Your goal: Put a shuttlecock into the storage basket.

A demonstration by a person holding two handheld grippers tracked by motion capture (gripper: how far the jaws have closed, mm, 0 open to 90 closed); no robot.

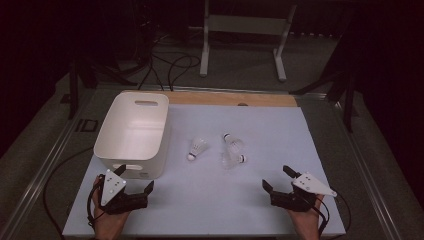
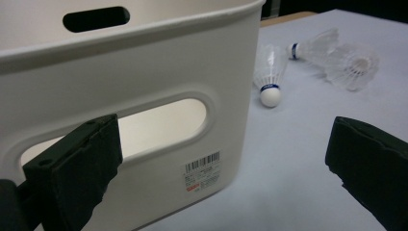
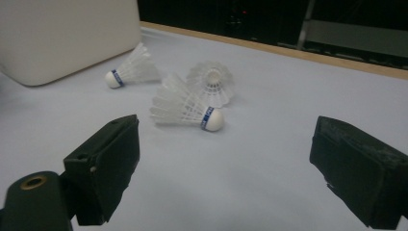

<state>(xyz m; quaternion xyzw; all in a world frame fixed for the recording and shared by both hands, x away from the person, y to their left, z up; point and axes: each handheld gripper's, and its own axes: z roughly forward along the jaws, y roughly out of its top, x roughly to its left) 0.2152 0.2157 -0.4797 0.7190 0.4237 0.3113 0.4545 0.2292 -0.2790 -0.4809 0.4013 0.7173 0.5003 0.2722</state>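
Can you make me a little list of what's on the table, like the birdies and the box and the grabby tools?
shuttlecocks: three, lying on the table; one apart, nearer the bin, two close together
bin: white, at the left, nothing seen inside
left tool: open, holding nothing, just in front of the bin
right tool: open, holding nothing, pointing toward the shuttlecocks

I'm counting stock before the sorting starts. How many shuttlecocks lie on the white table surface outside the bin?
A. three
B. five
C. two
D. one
A: one shuttlecock lies alone nearest the white bin, and two more, a rear one and a nearer one, lie together to its right; the right gripper view shows the same three on the table.
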